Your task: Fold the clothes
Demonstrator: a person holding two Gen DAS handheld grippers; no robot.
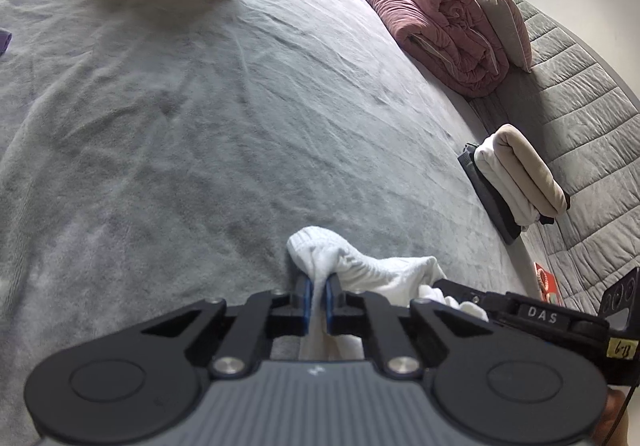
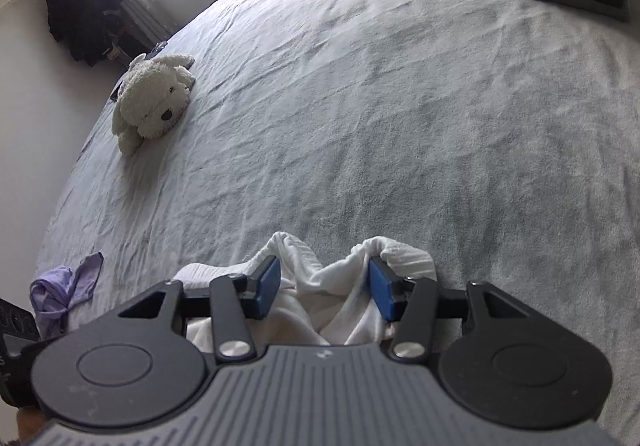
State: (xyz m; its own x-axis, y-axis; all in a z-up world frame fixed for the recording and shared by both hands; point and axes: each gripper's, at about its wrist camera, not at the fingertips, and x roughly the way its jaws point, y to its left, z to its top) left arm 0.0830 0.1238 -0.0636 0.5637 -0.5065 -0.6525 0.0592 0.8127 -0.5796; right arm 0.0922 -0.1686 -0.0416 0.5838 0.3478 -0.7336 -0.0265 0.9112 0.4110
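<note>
- White ribbed cloth — a small white garment (image 1: 360, 266) — sat bunched at the near edge of the grey bed (image 1: 200, 126), pinched between the two grippers.
- Left gripper (image 1: 316, 292) had its jaws closed tight on a fold of it, blue pads almost meeting.
- Right gripper (image 2: 324, 288) stood with its jaws spread wide — fabric draped between and over them, nothing clamped.
- Best play, I'd judge: close the right jaws on one clean edge, not the whole bundle, then draw the two grippers apart to flatten the piece before any fold.
- Keeping it low over the bed would stop the loose part sagging.
- Folded stack (image 1: 516, 182) waited well apart at the far right; the plush dog (image 2: 150, 100) and purple garment (image 2: 64, 292) lay clear of the work.
</note>
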